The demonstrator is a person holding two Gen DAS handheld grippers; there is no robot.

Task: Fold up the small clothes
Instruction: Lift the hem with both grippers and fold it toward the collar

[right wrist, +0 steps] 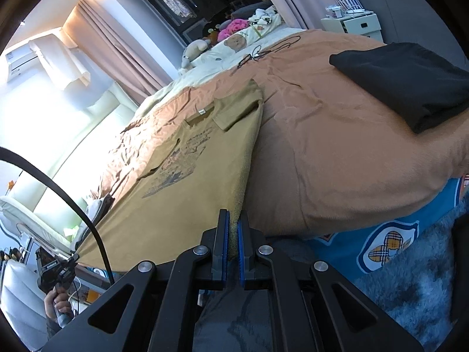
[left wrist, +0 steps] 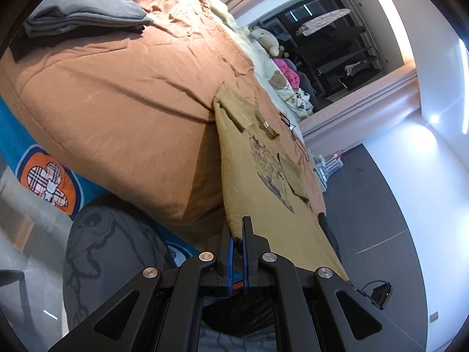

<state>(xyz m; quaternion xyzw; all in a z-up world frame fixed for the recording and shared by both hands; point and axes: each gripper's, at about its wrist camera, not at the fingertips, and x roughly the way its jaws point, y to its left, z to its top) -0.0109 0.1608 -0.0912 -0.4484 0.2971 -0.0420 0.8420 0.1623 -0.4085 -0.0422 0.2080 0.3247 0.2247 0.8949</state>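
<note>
A tan T-shirt [left wrist: 263,176] with a dark printed picture lies stretched on the orange bed cover, sleeves folded in over the front. My left gripper [left wrist: 238,228] is shut on one bottom corner of the shirt. My right gripper [right wrist: 233,226] is shut on the other bottom corner of the same shirt [right wrist: 190,182]. The hem is held taut between them, off the bed's near edge. In the right wrist view the left gripper [right wrist: 58,270] shows at the lower left with the hand on it.
An orange bed cover [left wrist: 123,94] fills the bed. Folded grey and dark clothes [left wrist: 85,8] sit stacked on it, and a folded black garment [right wrist: 410,82] lies at the other side. Plush toys [left wrist: 266,39] and a cable [right wrist: 263,50] lie near the pillows. A blue patterned sheet [right wrist: 381,246] hangs below.
</note>
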